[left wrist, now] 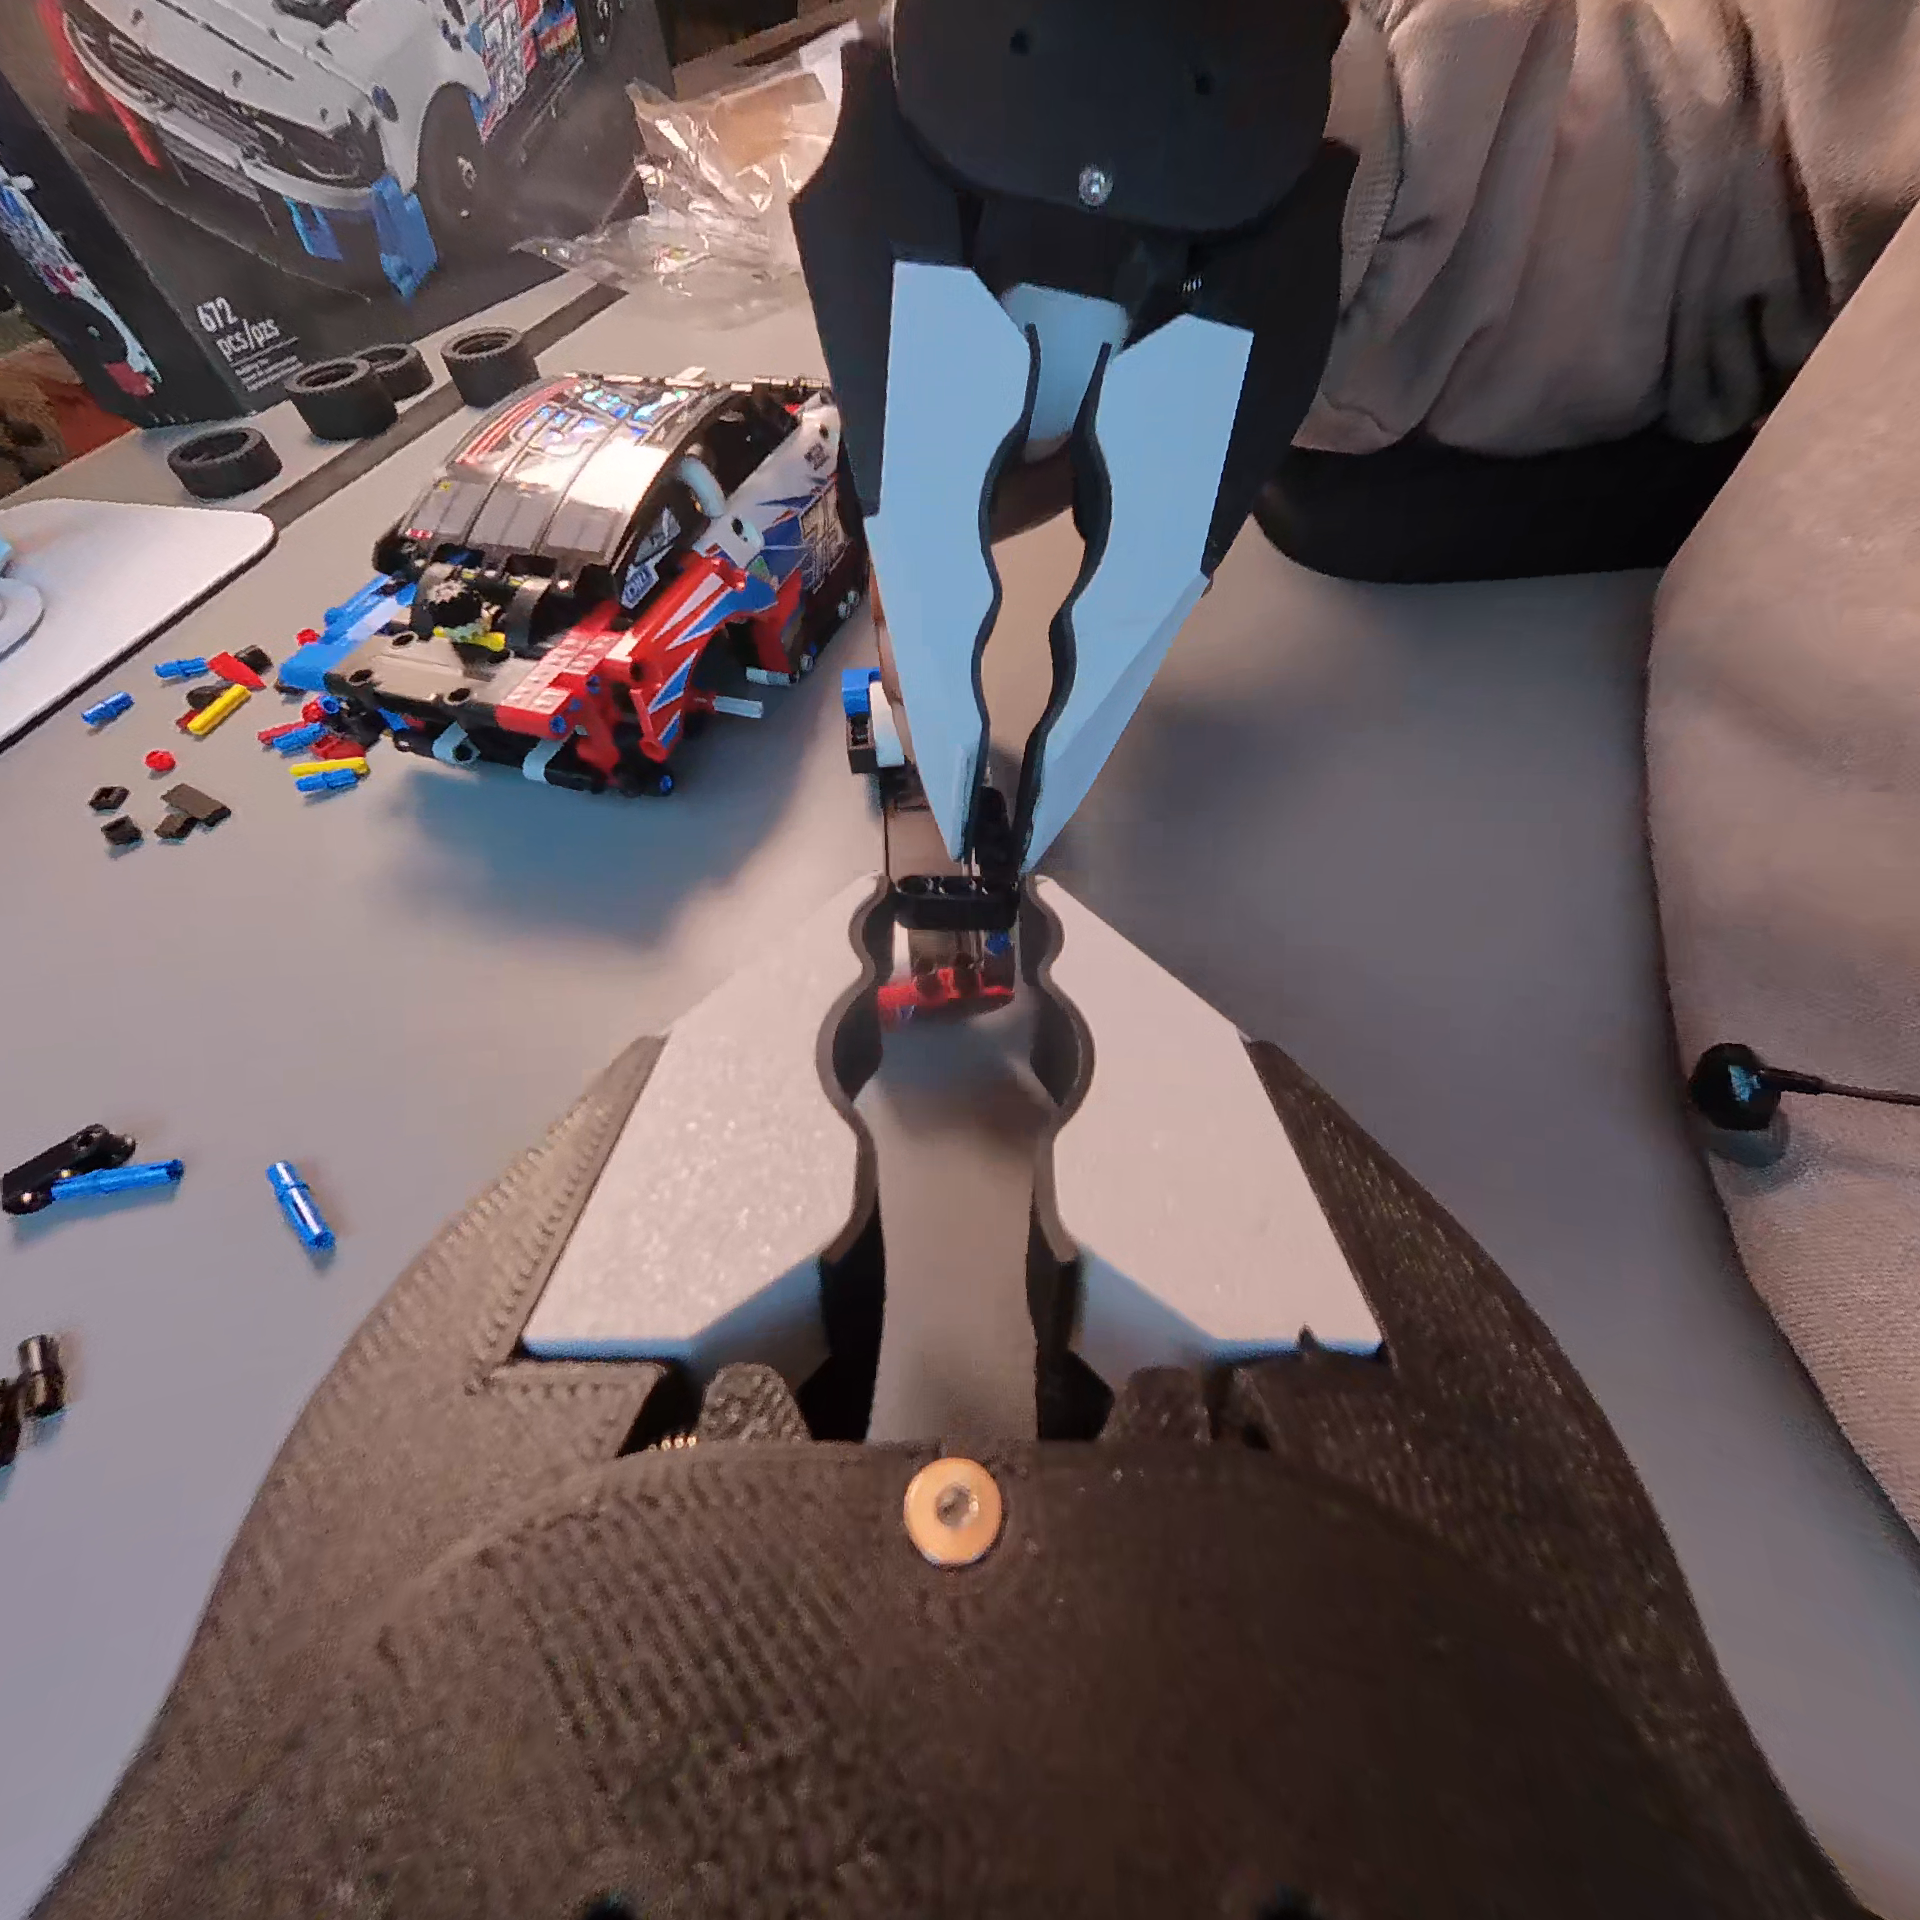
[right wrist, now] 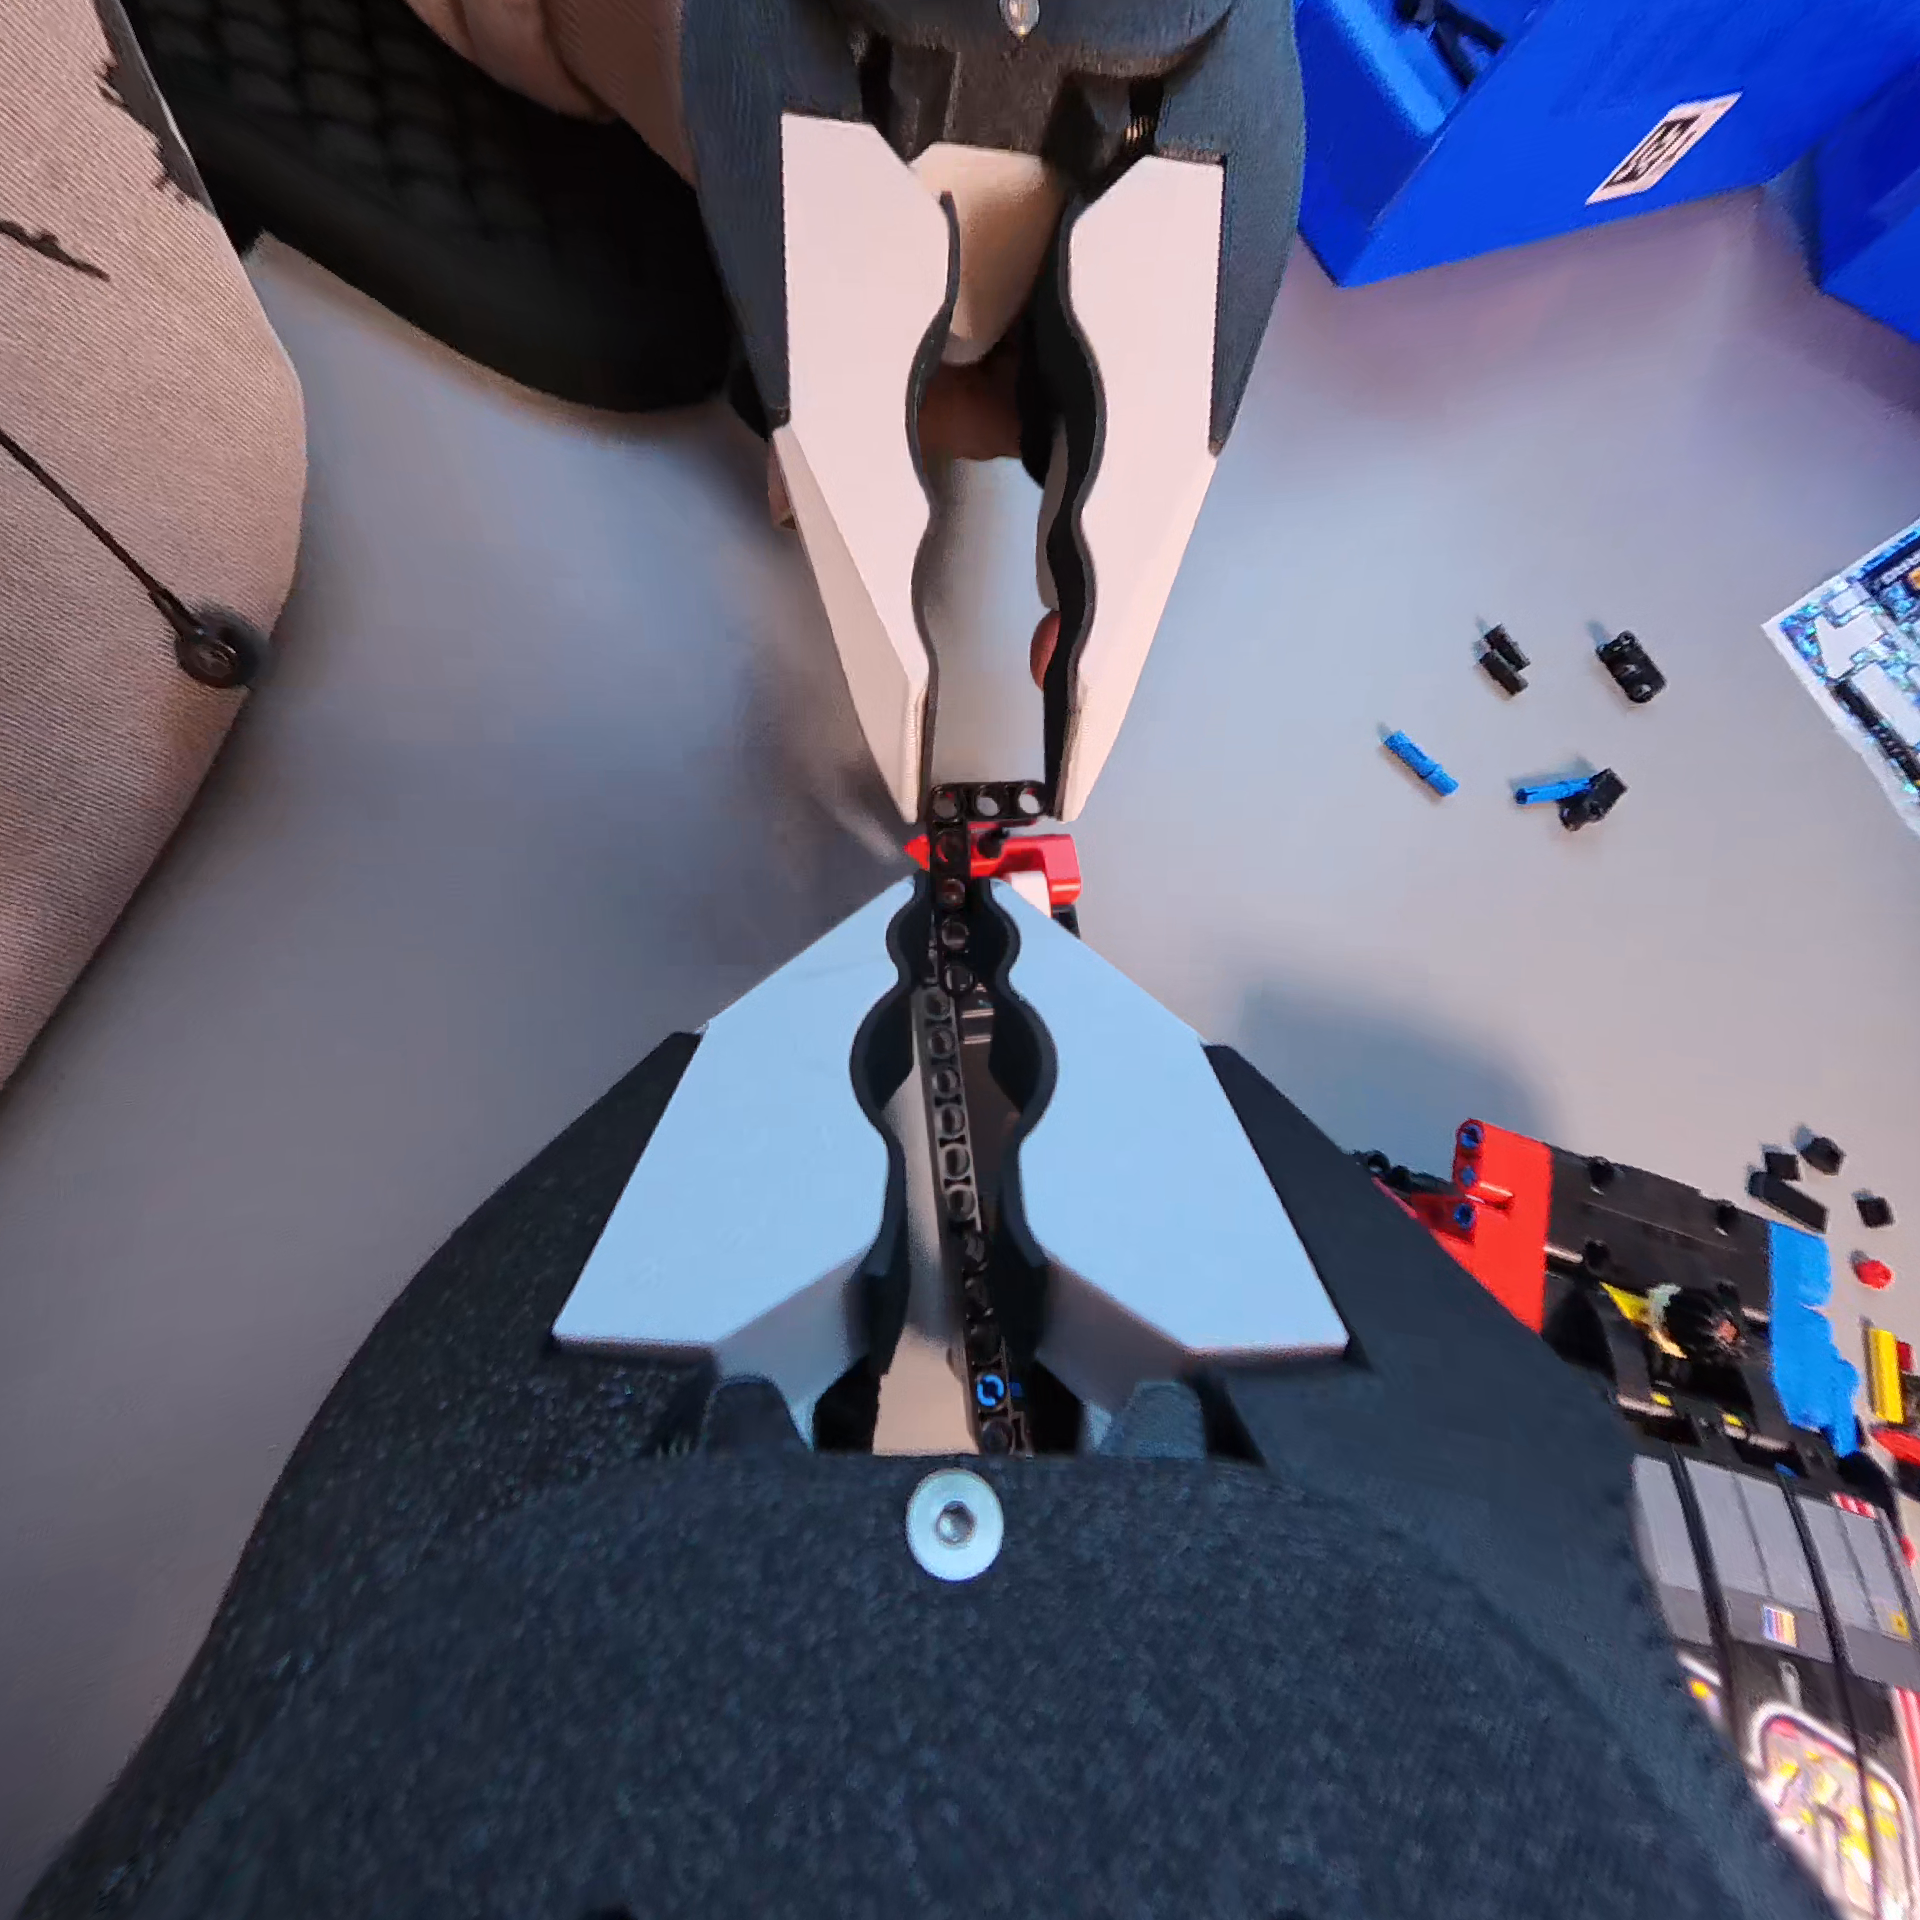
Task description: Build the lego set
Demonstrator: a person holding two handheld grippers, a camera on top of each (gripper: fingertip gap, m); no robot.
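Tongs, two — left tongs (left wrist: 951, 909) and right tongs (right wrist: 951, 894) — both clenched on one black beam assembly (right wrist: 951, 1091).

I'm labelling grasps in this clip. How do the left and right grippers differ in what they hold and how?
The left gripper pinches the short cross end of the black beam assembly at its fingertips; the right gripper clamps the long holed beam, which runs back lengthwise between its fingers. The left gripper's end carries red pieces; near the right gripper's base sits a blue pin. Both are shut on the same assembly, tip to tip above the grey table.
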